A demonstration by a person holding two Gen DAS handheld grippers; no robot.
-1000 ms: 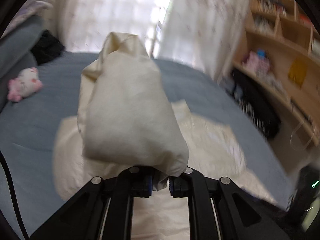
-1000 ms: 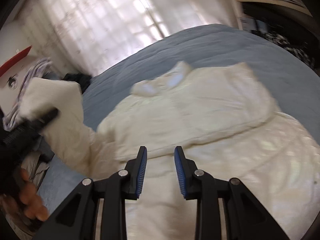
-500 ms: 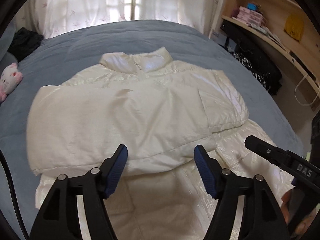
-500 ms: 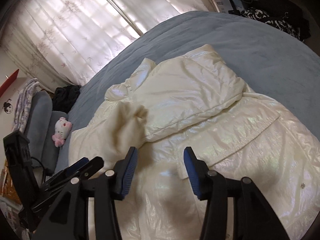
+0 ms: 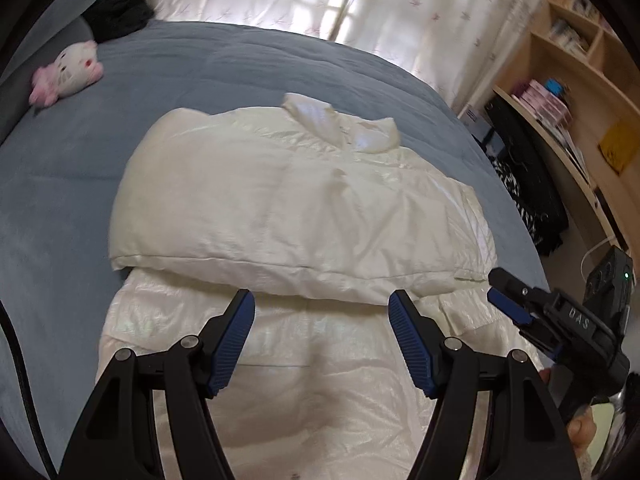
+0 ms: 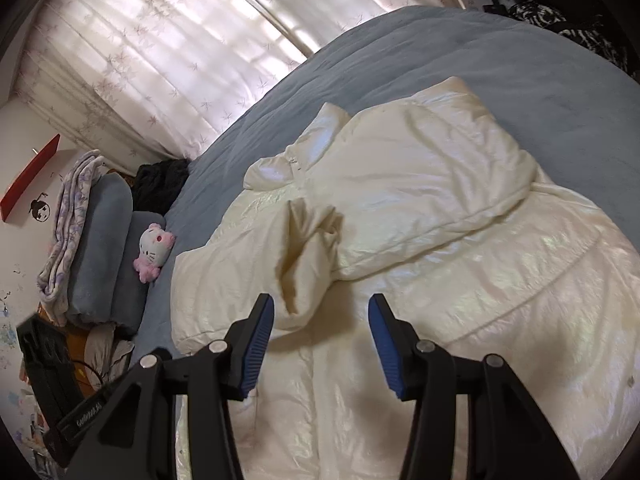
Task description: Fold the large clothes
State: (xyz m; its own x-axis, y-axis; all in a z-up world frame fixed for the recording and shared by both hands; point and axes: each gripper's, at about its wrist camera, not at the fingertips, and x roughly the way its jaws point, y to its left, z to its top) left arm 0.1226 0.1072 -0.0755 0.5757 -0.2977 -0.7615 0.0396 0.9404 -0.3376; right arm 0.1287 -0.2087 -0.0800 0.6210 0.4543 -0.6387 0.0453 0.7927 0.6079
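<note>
Sleeve (image 5: 280, 216) that the left gripper (image 5: 322, 336) pinched aloft a sec ago now lies folded across the cream jacket (image 6: 460, 300) on the blue bed (image 5: 60, 200). Left jaws have let go, spread & empty. Right gripper (image 6: 321, 346), jaws also just widened, hovers w/ nothing between; sleeves look done, hem fold prob next.

My ribbed blue pads (image 5: 234, 340) hang over a glossy, crinkled cream jacket (image 5: 304, 216) on the matt blue bedcover (image 5: 60, 168).
</note>
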